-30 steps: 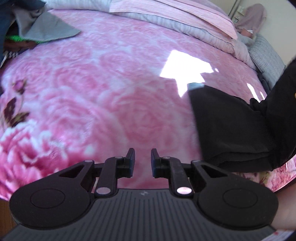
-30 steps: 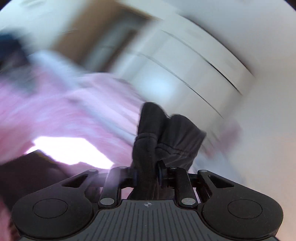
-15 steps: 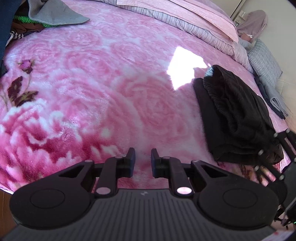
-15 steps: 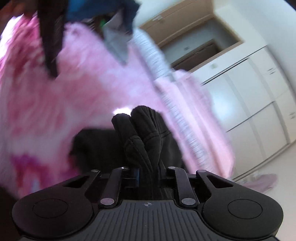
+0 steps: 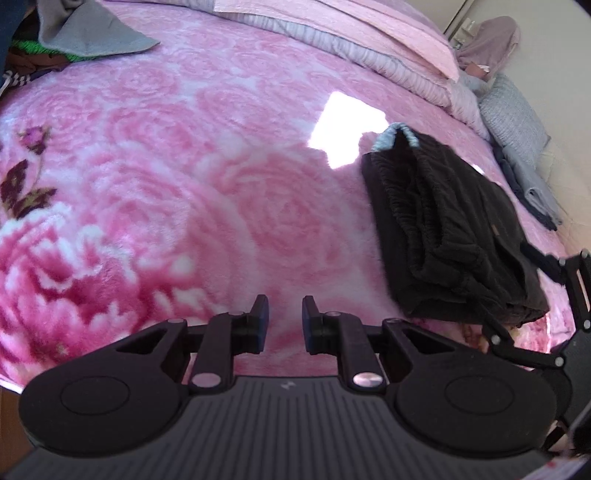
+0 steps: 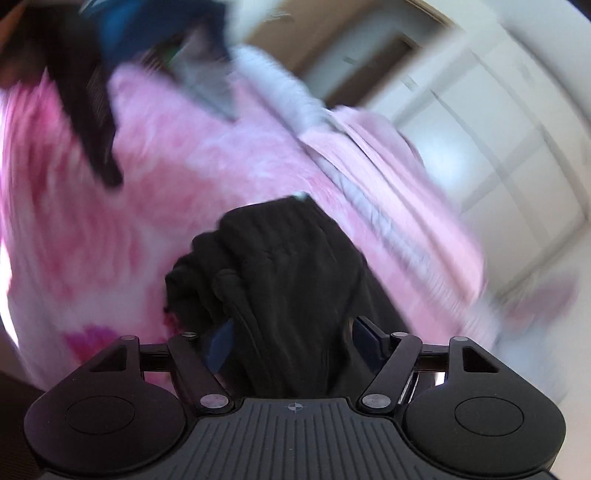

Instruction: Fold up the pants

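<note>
Opening right gripper [image 6: 291,341] astride folded black pants [image 6: 280,273]

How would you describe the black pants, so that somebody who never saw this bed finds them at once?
Start from the big pink rose-patterned blanket that covers the bed. On its right side, just past the bright patch of sunlight, lies a folded bundle: the black pants. They are the only black garment on the blanket, while the other clothes are piled in the far left corner.
</note>
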